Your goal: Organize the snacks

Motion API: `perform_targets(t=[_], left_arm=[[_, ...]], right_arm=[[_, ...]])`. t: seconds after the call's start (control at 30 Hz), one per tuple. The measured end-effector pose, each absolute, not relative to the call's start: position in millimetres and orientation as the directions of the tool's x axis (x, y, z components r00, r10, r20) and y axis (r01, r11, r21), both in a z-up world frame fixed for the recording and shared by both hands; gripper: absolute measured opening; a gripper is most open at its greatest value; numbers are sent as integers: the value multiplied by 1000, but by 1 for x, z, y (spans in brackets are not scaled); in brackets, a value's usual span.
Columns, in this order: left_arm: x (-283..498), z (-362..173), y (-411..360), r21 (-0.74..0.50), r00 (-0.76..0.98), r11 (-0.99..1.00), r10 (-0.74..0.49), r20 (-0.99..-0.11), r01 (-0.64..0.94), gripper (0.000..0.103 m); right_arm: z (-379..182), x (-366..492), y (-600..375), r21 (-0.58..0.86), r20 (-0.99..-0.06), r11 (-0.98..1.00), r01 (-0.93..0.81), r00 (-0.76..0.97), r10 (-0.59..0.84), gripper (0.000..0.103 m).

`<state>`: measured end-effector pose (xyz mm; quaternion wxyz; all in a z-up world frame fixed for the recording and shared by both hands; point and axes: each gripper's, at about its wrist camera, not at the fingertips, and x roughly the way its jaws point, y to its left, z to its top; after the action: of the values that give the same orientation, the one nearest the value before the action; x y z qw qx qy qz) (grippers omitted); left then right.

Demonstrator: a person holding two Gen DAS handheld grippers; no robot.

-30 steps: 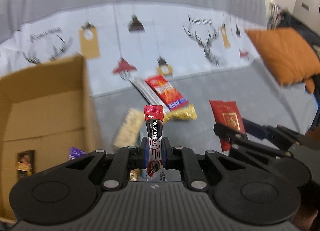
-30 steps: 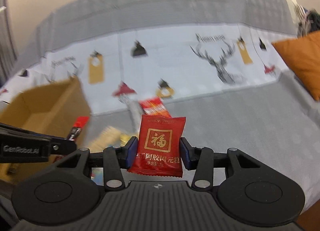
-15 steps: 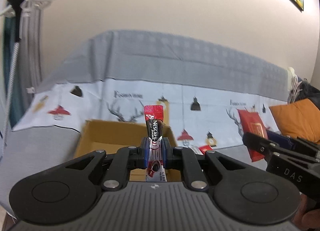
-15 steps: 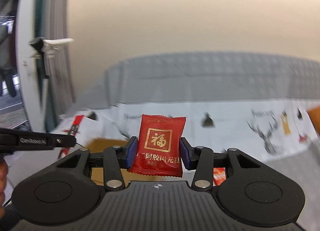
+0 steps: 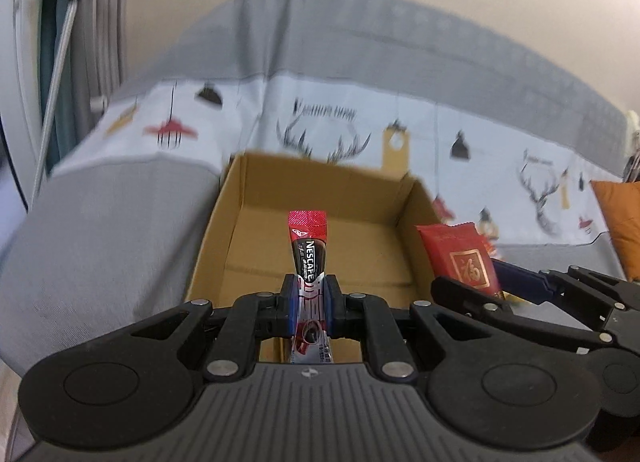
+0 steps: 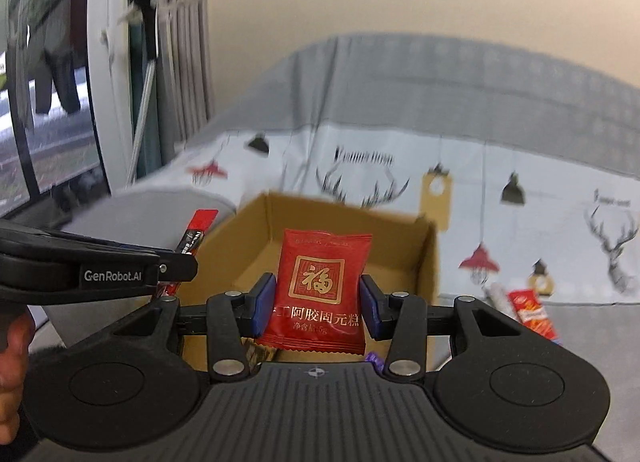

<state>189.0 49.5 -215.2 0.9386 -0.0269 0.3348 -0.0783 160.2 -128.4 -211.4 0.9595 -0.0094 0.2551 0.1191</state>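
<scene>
Grey sofa cushions [image 5: 104, 230] with a deer-print throw [image 6: 520, 182] carry an open cardboard box [image 5: 320, 178]. Over that box my left gripper [image 5: 308, 298] is clamped on a Nescafé stick [image 5: 307, 246], its long axis upright, red end up. Just beside it, my right gripper [image 6: 318, 302] grips a red snack packet [image 6: 322, 286] by both side edges, standing upright with its printed face toward me, above the box.
</scene>
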Motion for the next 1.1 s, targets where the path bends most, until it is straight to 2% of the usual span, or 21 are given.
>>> perform_targets(t=[0.17,0.23,0.27,0.3,0.37,0.4,0.47,0.63,0.93,1.03,1.1], left_arm=[[214,-246,58,-89,715,990,-139,-685,108,14],[221,-253,61,-75,690,994,-110,-715,81,21],[224,-255,61,-71,679,995,-100,-727,70,43],[224,-254,60,-66,674,996,-92,-733,65,79],[220,-247,56,-24,713,999,-43,-699,36,98],[216,-243,53,-24,736,998,-60,-674,60,98],[213,-236,42,-22,744,996,-77,-664,84,101],[201,-225,5,-72,755,988,-150,-638,135,100],[211,-235,-113,-22,713,931,-293,-637,363,96],[228,-250,-153,-25,668,915,-313,-675,403,84],[244,-263,-178,-49,618,911,-316,-720,409,69]], right_arm=[[-243,183,-113,54,-554,967,-247,798,235,47],[-252,189,-110,66,-566,968,-243,790,237,49],[-254,190,-111,79,-560,971,-227,796,232,55],[-254,190,-115,96,-550,972,-213,803,230,64],[-250,189,-127,138,-524,965,-223,811,262,67],[-248,187,-135,158,-507,962,-222,818,272,74],[-245,184,-153,192,-487,961,-201,830,271,81],[-245,169,-203,285,-464,952,-109,853,237,81],[-266,147,-308,347,-468,934,81,879,98,81],[-277,148,-338,366,-478,920,140,876,57,81],[-287,155,-357,377,-503,906,190,864,28,80]])
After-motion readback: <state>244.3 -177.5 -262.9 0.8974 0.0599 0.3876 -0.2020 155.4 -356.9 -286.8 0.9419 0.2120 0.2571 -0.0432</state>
